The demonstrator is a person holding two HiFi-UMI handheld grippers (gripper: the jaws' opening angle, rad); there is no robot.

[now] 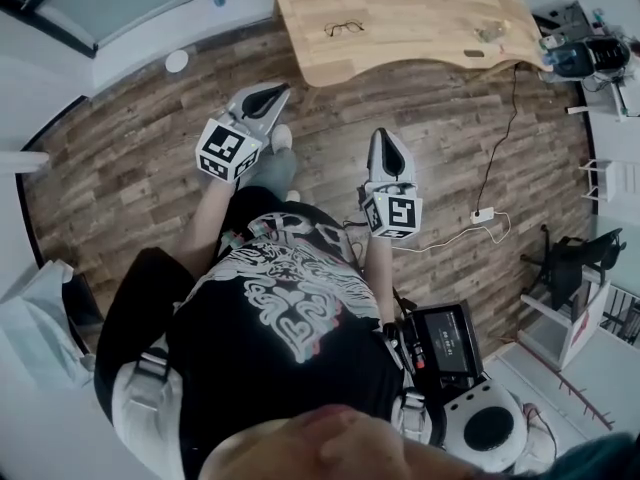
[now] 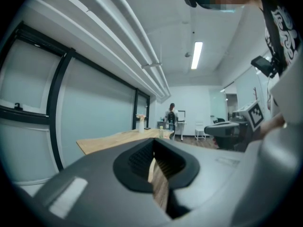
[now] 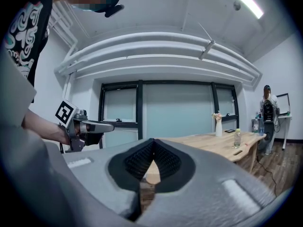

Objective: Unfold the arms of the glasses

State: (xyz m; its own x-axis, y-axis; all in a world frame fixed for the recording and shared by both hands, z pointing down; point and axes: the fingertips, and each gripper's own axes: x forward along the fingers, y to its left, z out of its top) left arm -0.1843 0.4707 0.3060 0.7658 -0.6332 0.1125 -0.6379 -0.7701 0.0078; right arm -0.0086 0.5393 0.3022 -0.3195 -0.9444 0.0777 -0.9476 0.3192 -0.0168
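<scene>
The glasses (image 1: 343,28) lie on the wooden tabletop (image 1: 420,18), a little way in from its near edge. They are too small to tell if their arms are folded. Both grippers are off the tabletop, over the wood floor (image 1: 130,158) in front of it, well apart from the glasses. The left hand-held gripper (image 1: 273,94) has its jaws pressed together with nothing between them. The right hand-held gripper (image 1: 386,138) is pressed together too, and empty. A vase (image 3: 218,125) and a bottle (image 3: 237,139) stand on the tabletop.
</scene>
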